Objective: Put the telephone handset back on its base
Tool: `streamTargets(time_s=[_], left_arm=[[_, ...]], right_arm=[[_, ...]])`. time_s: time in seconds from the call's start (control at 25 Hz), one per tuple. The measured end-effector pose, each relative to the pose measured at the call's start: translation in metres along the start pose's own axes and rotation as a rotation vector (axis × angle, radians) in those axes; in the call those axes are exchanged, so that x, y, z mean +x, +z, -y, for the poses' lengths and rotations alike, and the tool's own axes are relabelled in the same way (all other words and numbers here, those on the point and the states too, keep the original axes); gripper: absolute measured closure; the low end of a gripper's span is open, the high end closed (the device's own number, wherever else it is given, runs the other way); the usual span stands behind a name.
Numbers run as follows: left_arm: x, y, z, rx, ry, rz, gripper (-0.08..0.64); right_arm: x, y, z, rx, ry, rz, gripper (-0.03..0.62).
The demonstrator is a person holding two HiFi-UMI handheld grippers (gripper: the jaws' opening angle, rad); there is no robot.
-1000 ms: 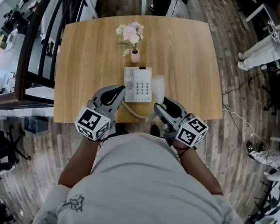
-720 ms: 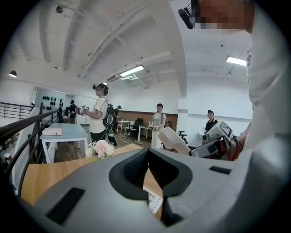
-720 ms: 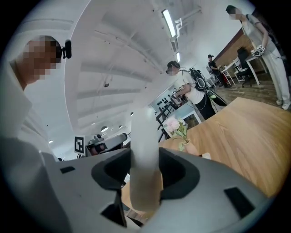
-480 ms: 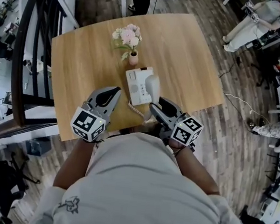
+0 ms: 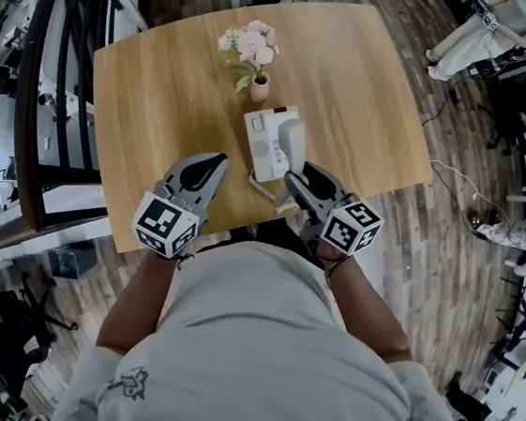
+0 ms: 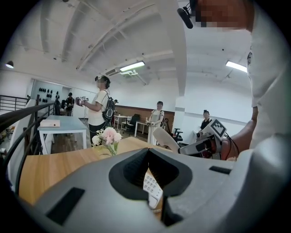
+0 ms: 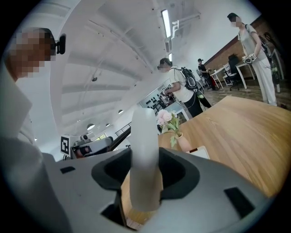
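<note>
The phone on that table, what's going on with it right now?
A person is working with a hand-held gripper in each hand. The right gripper is shut on the white handset and holds it over the right side of the telephone base on the wooden table. The handset is not released yet, and I cannot tell whether it touches the base. The left gripper is empty, jaws together, just left of the base. A small vase of flowers stands behind the phone.
</note>
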State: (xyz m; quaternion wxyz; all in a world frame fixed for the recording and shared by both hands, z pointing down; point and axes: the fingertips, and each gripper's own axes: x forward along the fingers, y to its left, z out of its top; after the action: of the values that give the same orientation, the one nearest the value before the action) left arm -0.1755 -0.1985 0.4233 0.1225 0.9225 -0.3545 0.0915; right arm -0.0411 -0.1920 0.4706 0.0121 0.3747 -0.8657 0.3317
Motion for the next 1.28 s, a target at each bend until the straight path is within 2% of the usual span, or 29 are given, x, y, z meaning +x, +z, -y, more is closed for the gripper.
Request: streamTargets(time_s=[0.76,1.28], left_arm=[[0.046,-0.067,-0.03,-0.084,0.004,-0.098,0.554],[0.067,-0.104,-0.048,-0.131,0.018,-0.153,0.554]], right_arm=[[0.071,-0.072,0.083,0.05,-0.134,-0.186,0.393],[0.112,-0.101,0.112,0.06,-0.178,-0.275,0.393]])
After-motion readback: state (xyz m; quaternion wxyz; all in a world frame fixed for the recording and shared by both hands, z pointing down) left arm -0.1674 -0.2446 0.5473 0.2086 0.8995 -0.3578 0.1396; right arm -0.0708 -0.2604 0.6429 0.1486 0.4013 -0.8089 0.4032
